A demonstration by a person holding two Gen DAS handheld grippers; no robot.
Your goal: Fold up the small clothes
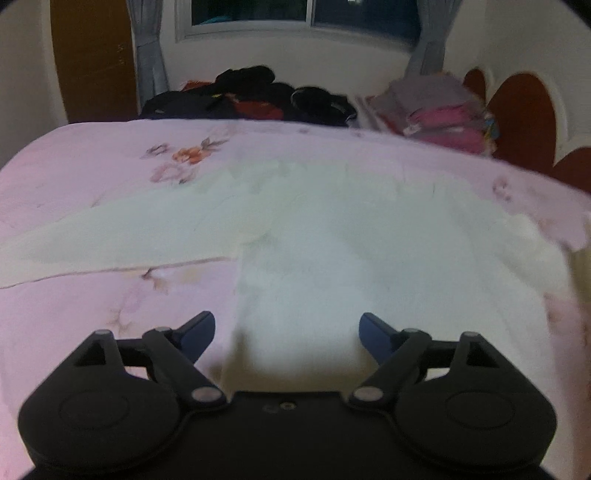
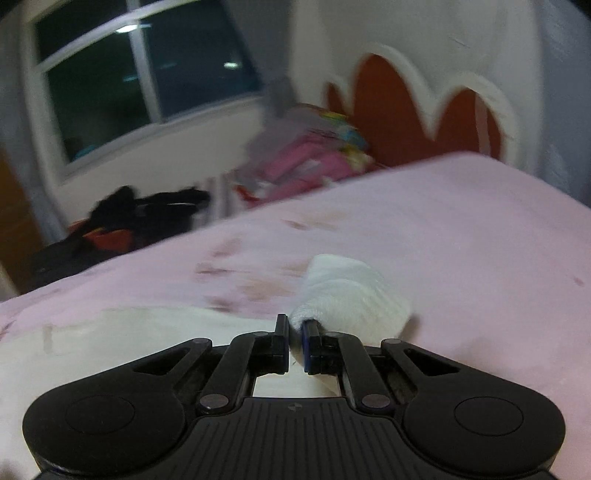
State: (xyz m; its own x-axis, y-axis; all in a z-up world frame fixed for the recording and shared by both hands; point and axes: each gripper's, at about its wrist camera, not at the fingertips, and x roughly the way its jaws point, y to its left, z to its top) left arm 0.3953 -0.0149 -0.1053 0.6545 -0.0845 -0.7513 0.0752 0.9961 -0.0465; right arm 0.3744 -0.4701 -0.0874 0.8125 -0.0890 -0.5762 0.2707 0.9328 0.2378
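Note:
A white garment (image 1: 332,236) lies spread on the pink flowered bedspread (image 1: 92,177), one sleeve reaching left and its lower part running toward me. My left gripper (image 1: 287,328) hovers open over the near edge of the cloth, nothing between its fingers. In the right wrist view my right gripper (image 2: 295,328) is shut on a bunched ribbed end of the white garment (image 2: 351,291), lifted off the pink bedspread (image 2: 480,229). The rest of the cloth trails off to the lower left.
At the back of the bed lie a heap of dark clothes (image 1: 258,96) and a stack of folded pink and grey clothes (image 1: 439,107). A red and white headboard (image 1: 524,110) stands at the right, a window (image 1: 295,14) behind.

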